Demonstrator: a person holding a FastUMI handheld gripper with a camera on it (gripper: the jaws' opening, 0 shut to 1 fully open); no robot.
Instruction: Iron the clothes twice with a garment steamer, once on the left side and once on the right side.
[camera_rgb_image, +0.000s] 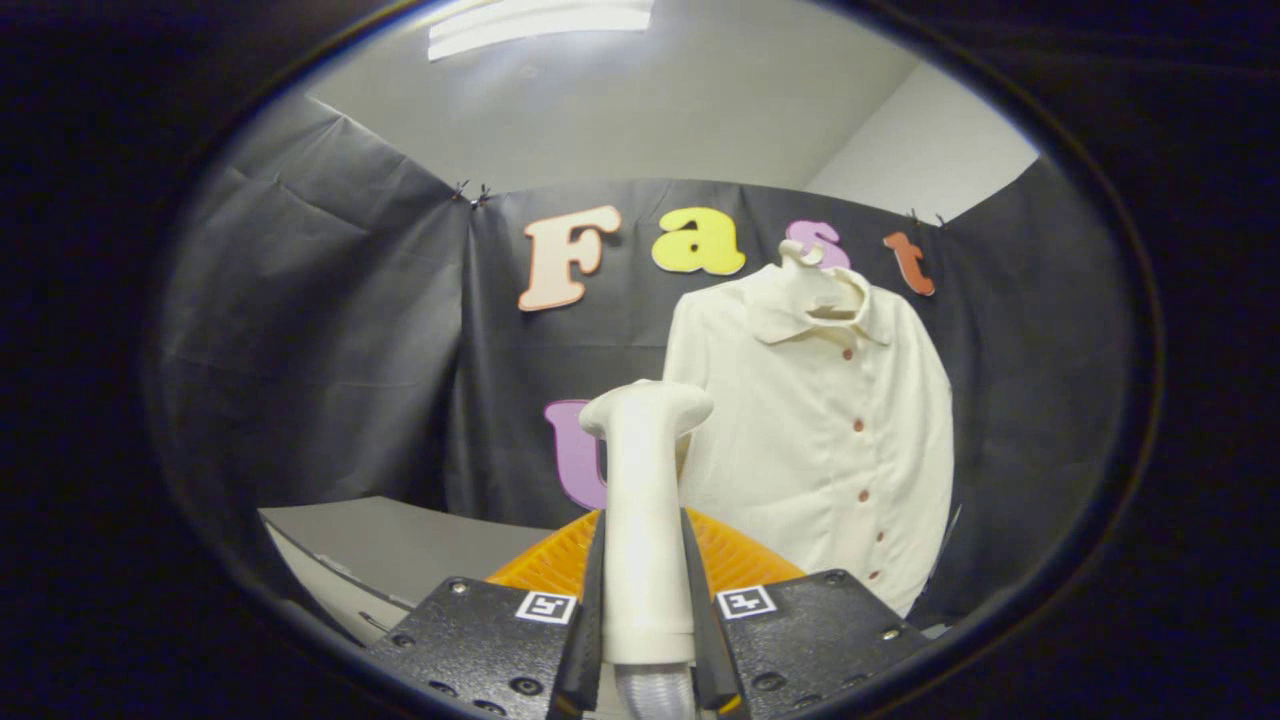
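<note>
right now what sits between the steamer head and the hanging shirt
Nothing: in the gripper view the white garment steamer, clamped between the fingers, stands short of the cream buttoned shirt; only black cloth wall behind.

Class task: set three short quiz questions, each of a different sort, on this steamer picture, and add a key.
1. True or false: the gripper is shut on the garment steamer.
2. Multiple choice: the cream shirt is A) folded on the table, B) hanging on a hanger against the black cloth wall, C) lying in the orange basket.
3. Fill in: the steamer's head stands to the ____ of the shirt, not touching it.

Key: 1 true, both fingers press on its handle. 2 B. 3 left; the orange basket lies just beyond the fingers, on the grey table.
</note>
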